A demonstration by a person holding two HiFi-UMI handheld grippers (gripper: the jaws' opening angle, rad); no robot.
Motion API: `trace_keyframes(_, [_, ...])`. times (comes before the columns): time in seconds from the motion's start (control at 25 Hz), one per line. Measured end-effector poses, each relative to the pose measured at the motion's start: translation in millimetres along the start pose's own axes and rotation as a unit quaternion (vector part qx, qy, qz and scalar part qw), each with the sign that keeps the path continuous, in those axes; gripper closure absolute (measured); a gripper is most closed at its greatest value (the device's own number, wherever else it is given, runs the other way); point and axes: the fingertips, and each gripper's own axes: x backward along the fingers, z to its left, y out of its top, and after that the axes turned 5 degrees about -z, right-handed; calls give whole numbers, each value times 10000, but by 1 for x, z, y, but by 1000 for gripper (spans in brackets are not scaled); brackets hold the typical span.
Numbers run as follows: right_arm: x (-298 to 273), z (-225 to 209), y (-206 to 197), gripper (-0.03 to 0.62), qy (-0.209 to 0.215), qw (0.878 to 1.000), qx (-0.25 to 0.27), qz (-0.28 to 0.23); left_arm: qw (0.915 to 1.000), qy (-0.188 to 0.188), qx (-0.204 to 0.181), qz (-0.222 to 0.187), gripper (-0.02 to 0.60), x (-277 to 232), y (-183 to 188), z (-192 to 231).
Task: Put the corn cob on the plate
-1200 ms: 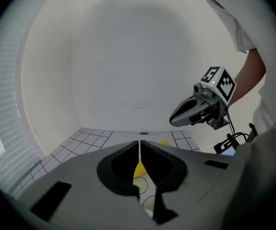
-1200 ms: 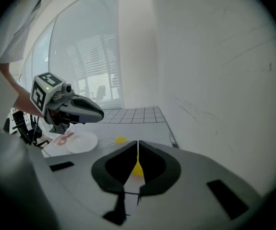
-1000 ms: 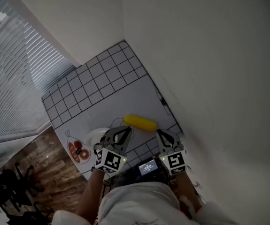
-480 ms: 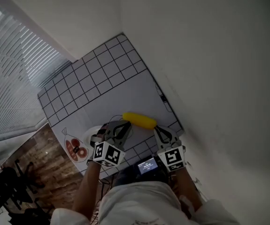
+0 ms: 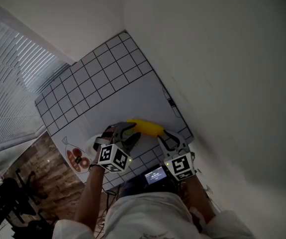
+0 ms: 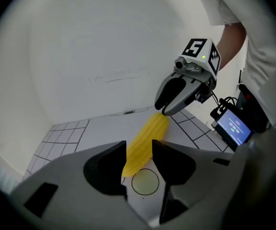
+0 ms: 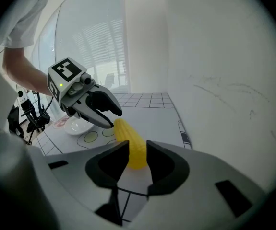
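A yellow corn cob (image 5: pixel 145 127) lies on the white gridded mat (image 5: pixel 103 83). My left gripper (image 5: pixel 126 134) hangs at the cob's left end, and the cob (image 6: pixel 145 140) shows in the gap of its jaws (image 6: pixel 138 153), untouched. My right gripper (image 5: pixel 167 139) is at the other end, its jaws (image 7: pixel 138 157) astride the cob's tip (image 7: pixel 132 143) without pressing. Both grippers have just been opening and stand open. The white plate (image 7: pixel 75 126) sits left of the cob, mostly hidden behind the left gripper in the head view.
A white wall (image 5: pixel 222 83) runs close along the mat's right edge. A small lit screen with cables (image 5: pixel 156 176) sits at the mat's near edge between my arms. Printed circles (image 6: pixel 145 182) and a food picture (image 5: pixel 75 158) mark the mat. Window blinds (image 5: pixel 13 83) lie to the left.
Both grippers have sunk toward the corn cob and their jaws have gone from shut to open. The left gripper has also rolled somewhat.
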Motion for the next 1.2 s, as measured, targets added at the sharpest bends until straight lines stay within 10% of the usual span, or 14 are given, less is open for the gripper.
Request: trace_keyframes(1.2, [-43, 9, -30, 333, 921, 9870, 871, 990, 9832, -1629, -573, 598, 304, -45, -25, -9])
